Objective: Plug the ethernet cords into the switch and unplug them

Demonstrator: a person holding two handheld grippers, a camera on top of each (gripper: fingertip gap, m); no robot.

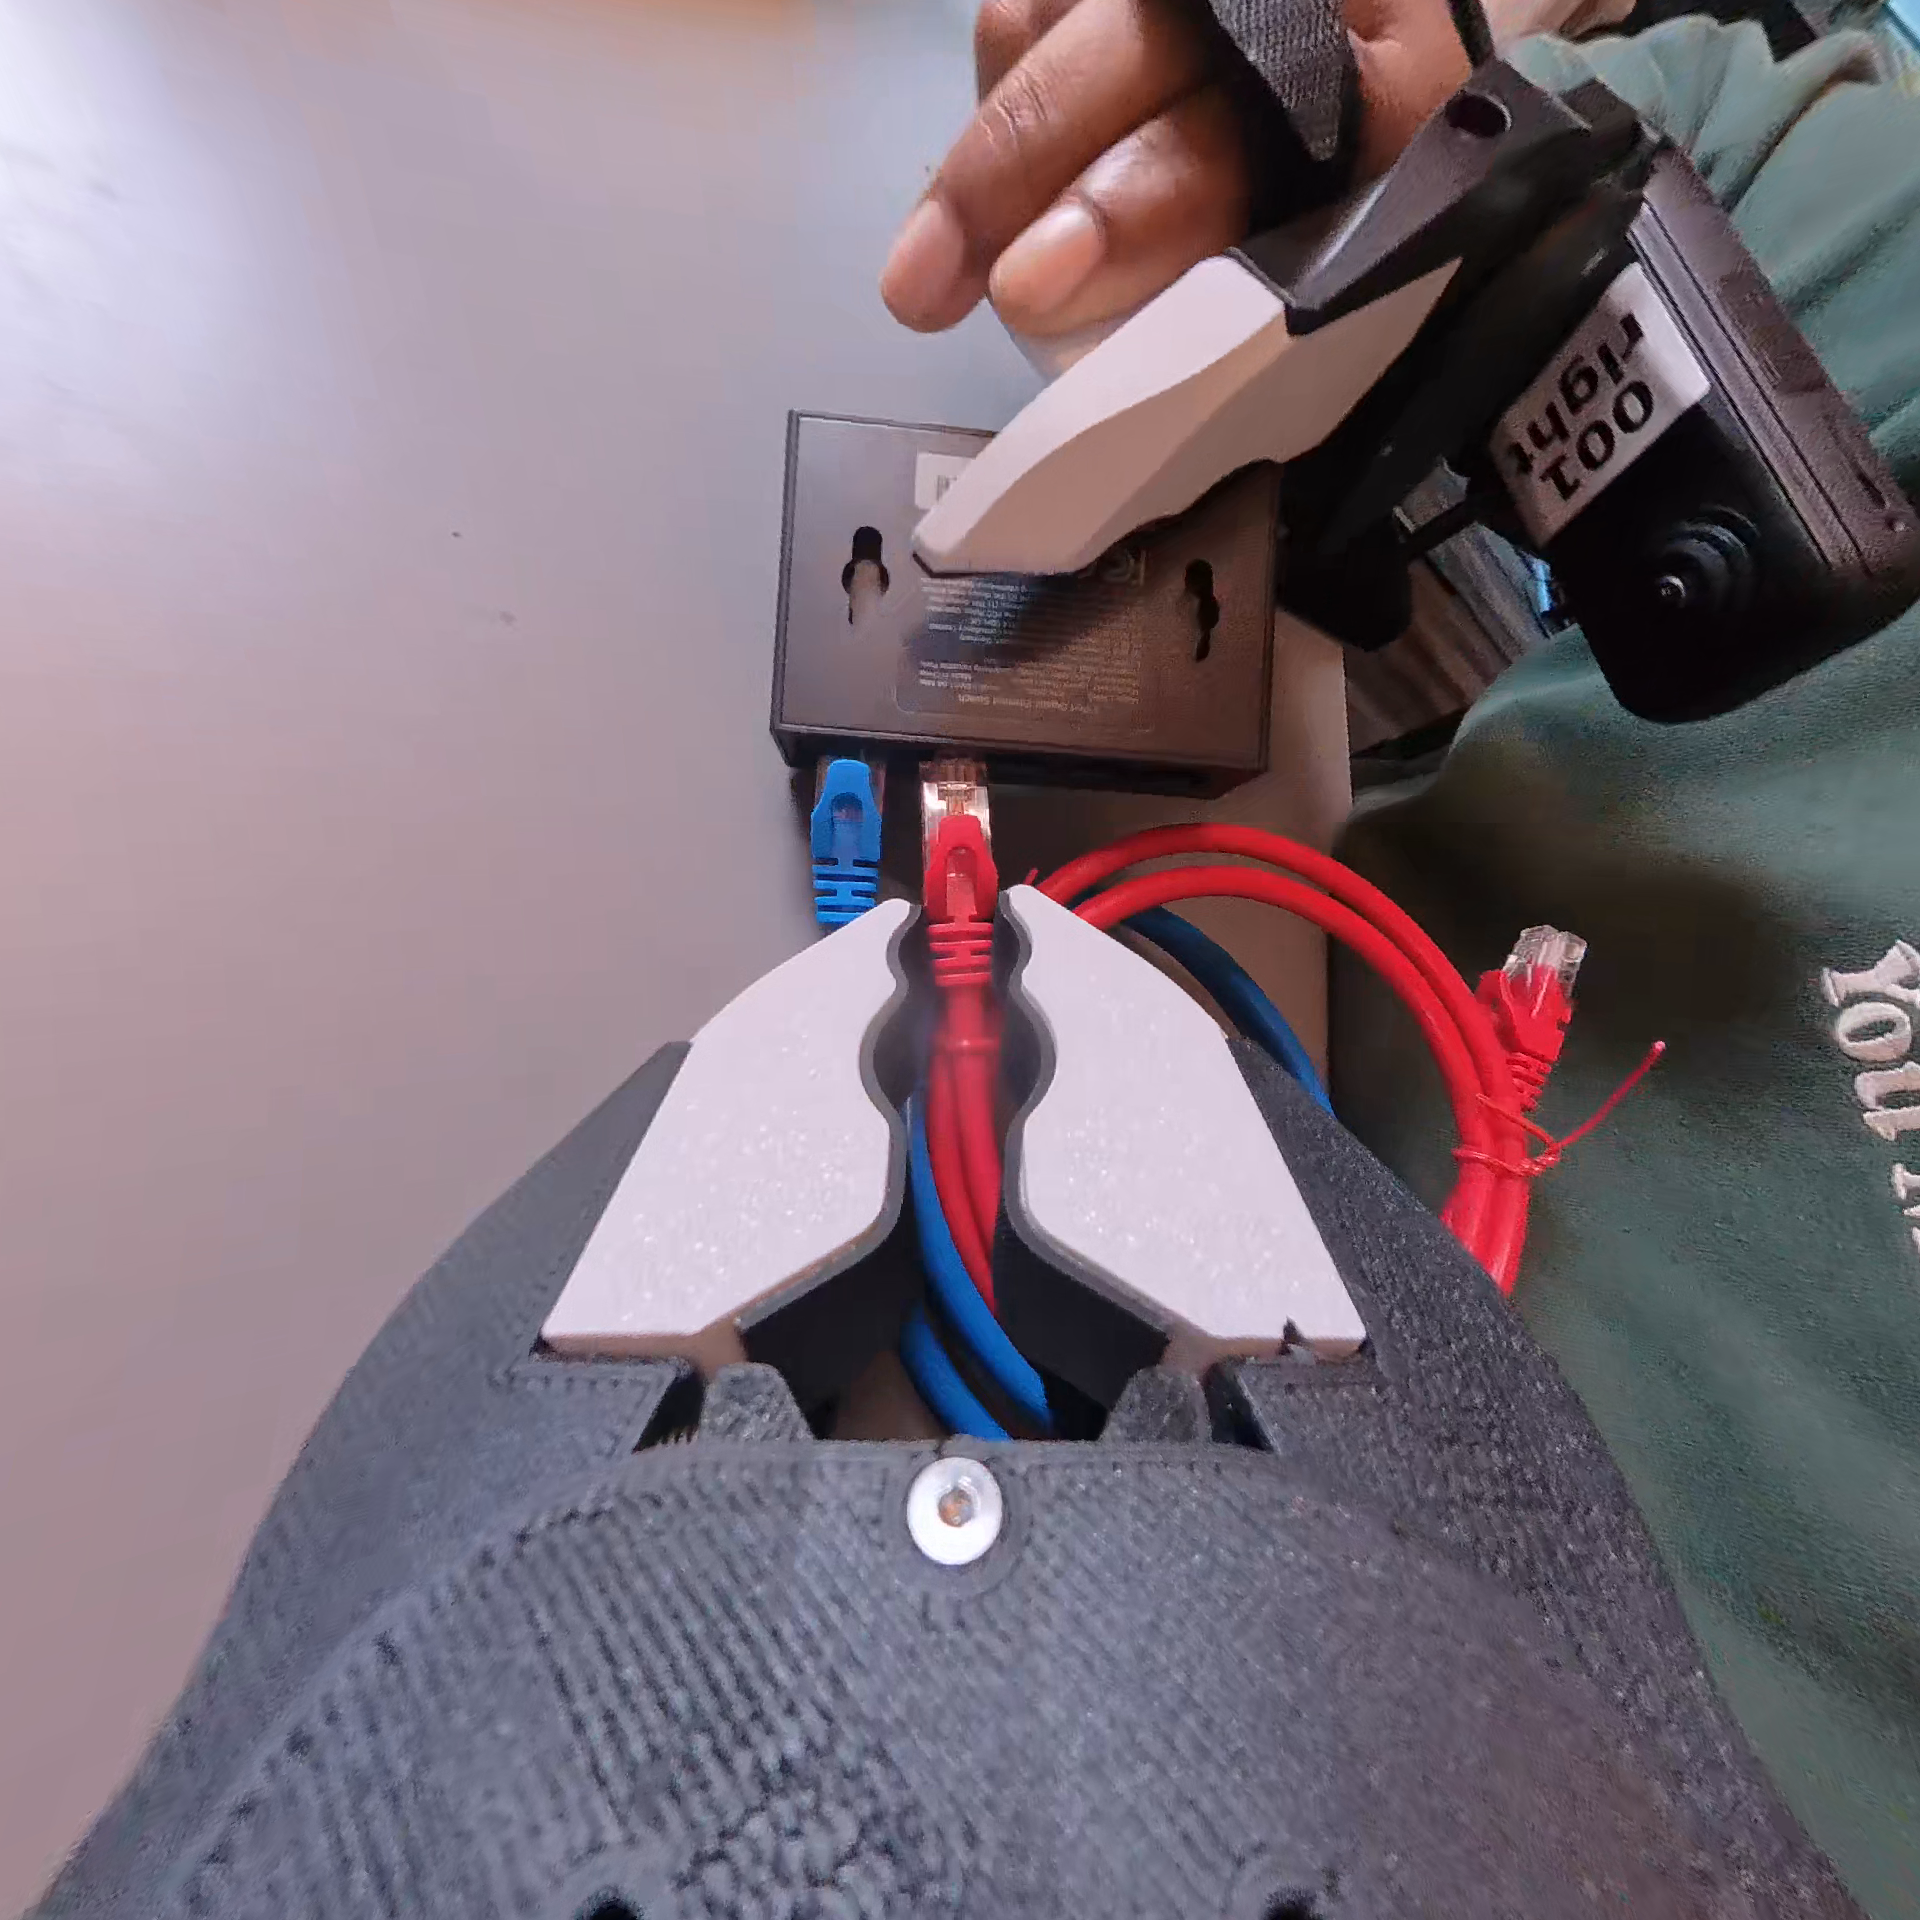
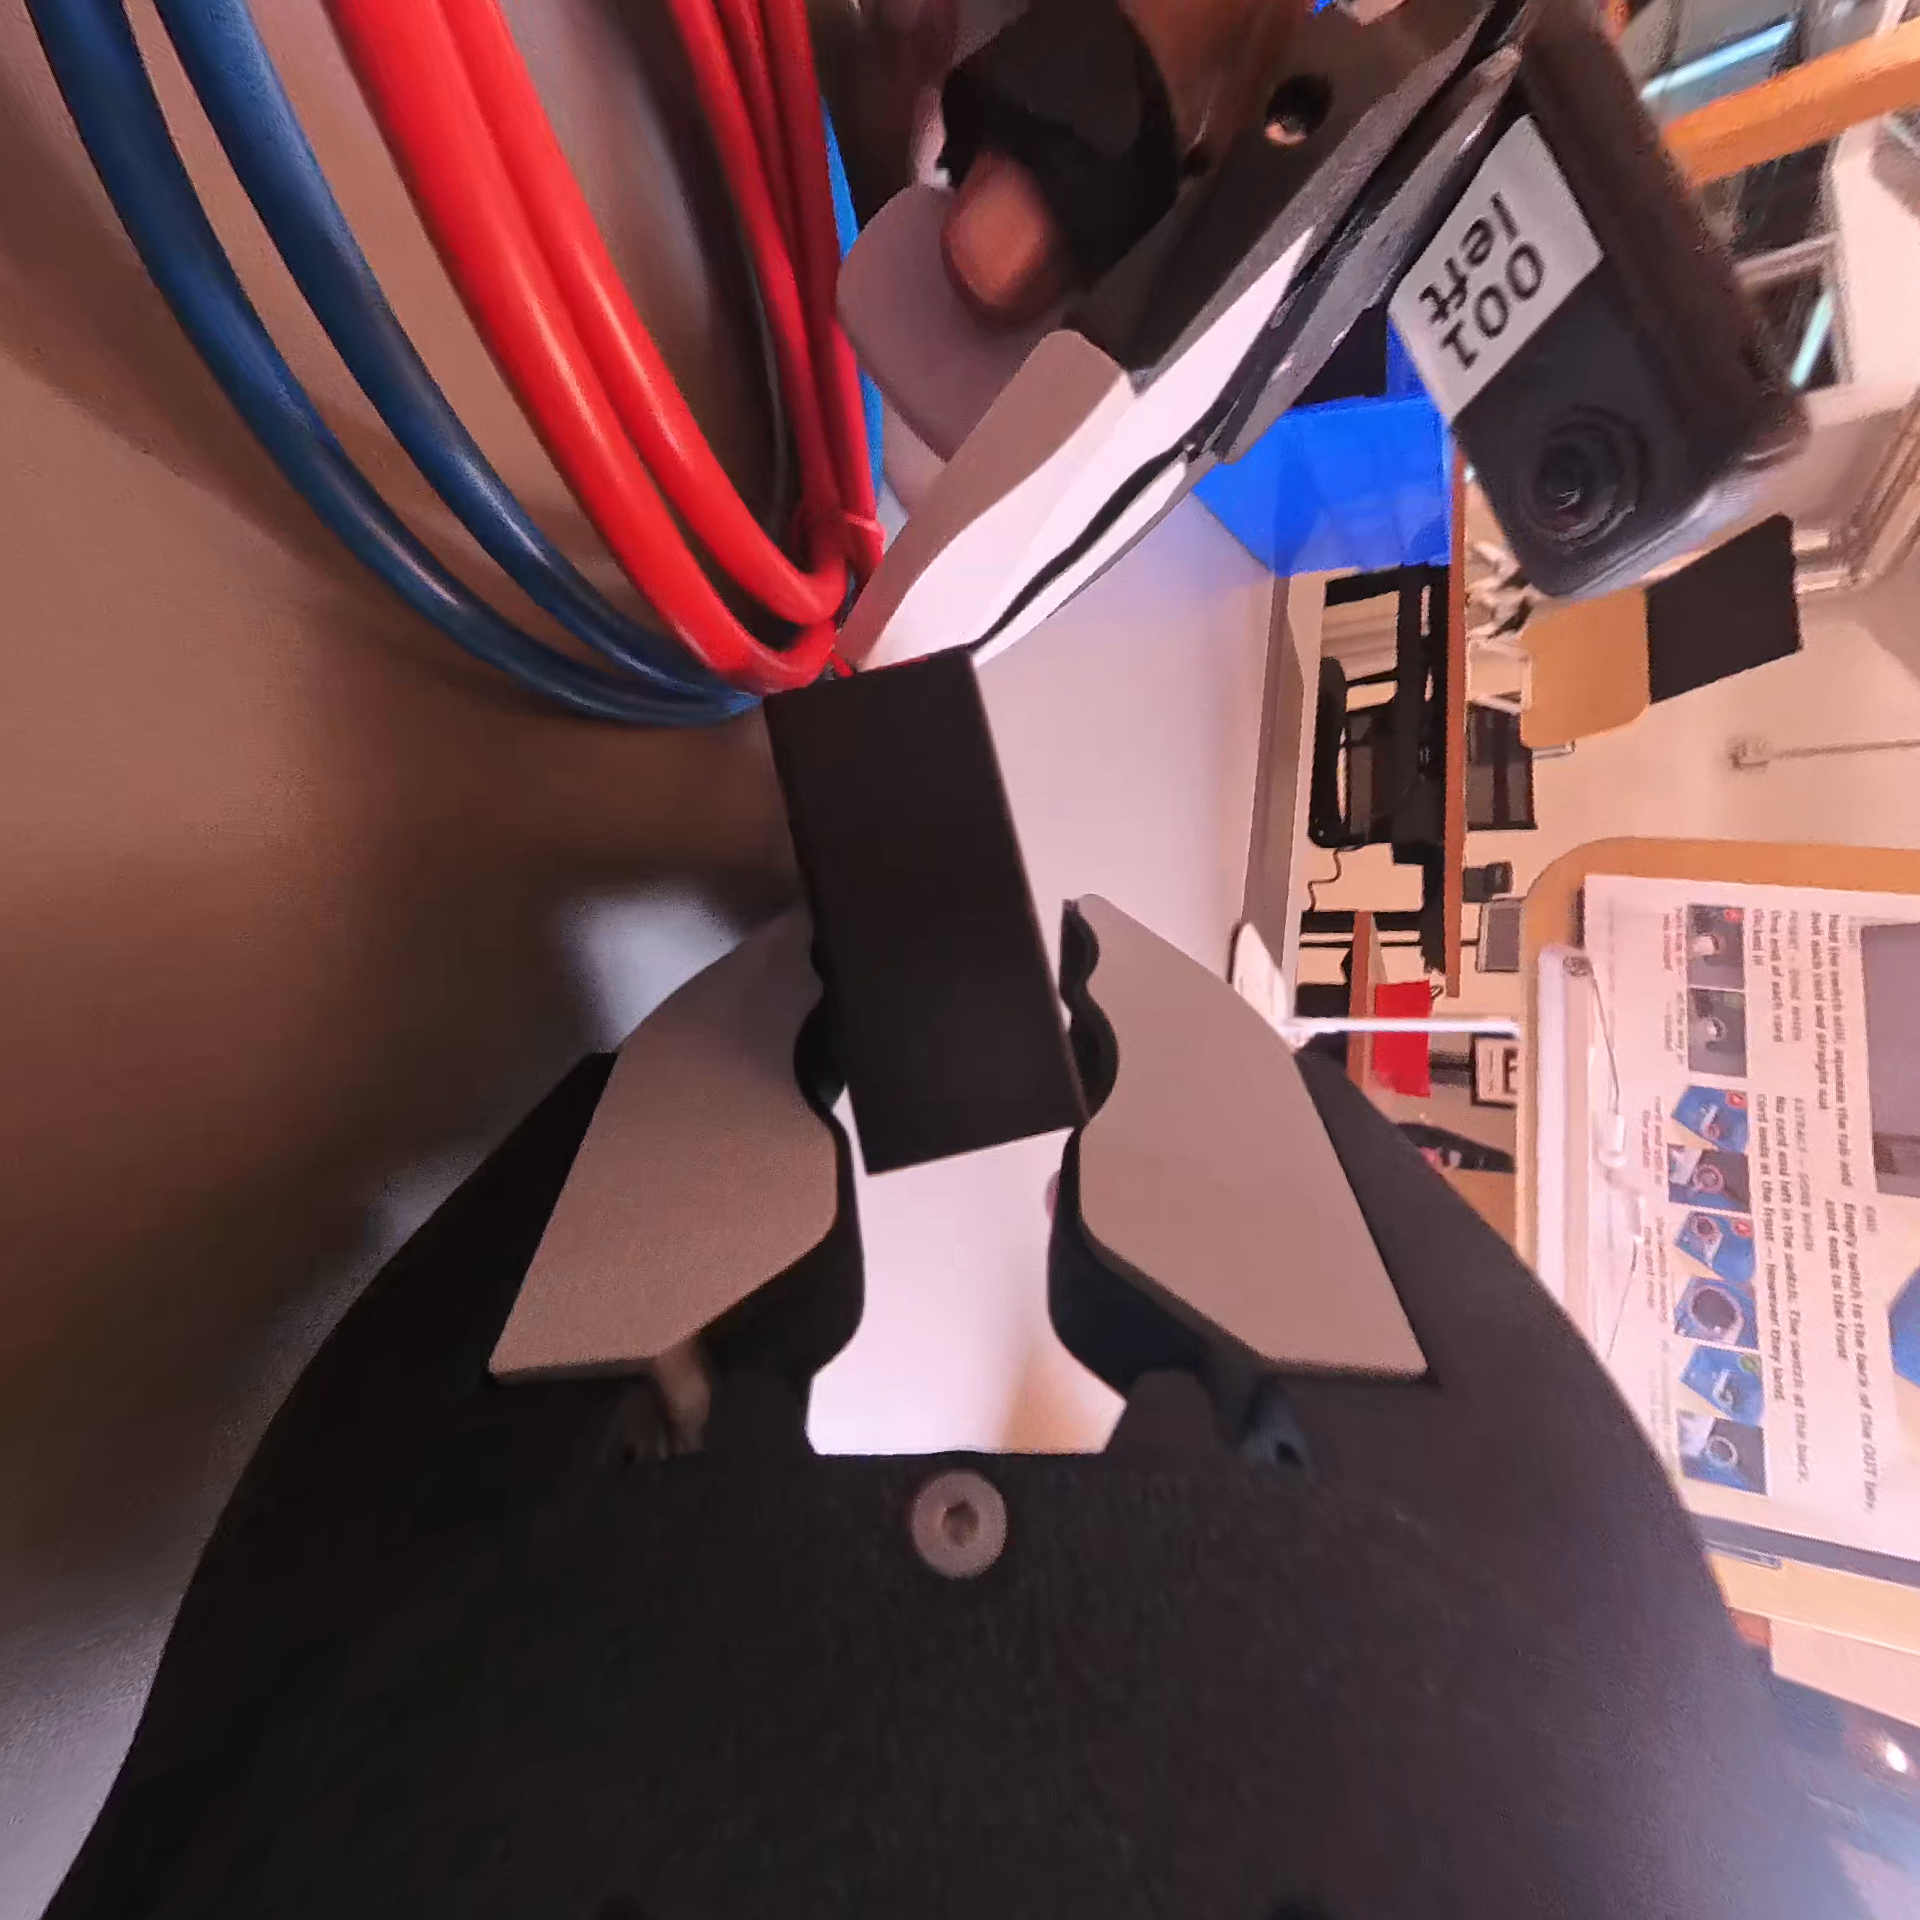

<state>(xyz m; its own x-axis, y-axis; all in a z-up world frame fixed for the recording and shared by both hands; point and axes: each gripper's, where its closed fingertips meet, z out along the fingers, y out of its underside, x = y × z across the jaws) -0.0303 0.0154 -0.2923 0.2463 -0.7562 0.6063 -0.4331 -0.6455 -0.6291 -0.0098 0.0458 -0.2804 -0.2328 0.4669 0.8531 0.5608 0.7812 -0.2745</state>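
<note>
The black switch (image 1: pixel 1023 665) lies on the pale table (image 1: pixel 364 520) with its labelled underside turned up, ports facing the left gripper (image 1: pixel 961 920). A blue cord's plug (image 1: pixel 844 842) sits in the leftmost port; beside it the red cord's plug (image 1: pixel 958 862) is at the mouth of the next port, its clear tip partly inside. The left gripper's grey fingers (image 1: pixel 769 1122) are closed narrowly on the red plug's ribbed boot.

Only the left wrist view shows the ports, the red cord's free second plug (image 1: pixel 1532 987) and a person's hand (image 1: pixel 1091 197) on the right gripper (image 1: pixel 977 551), whose finger lies across the switch's top.

The right wrist view sees the switch (image 2: pixel 925 935) edge-on, clamped between the right gripper's (image 2: pixel 940 1023) two fingers, which close on its sides. Looped blue cable (image 2: pixel 312 343) and red cable (image 2: pixel 540 312) hang beyond it. This view alone takes in the room behind: a blue bin (image 2: pixel 1340 478) and a printed sheet (image 2: pixel 1745 1195) on a wooden surface.
</note>
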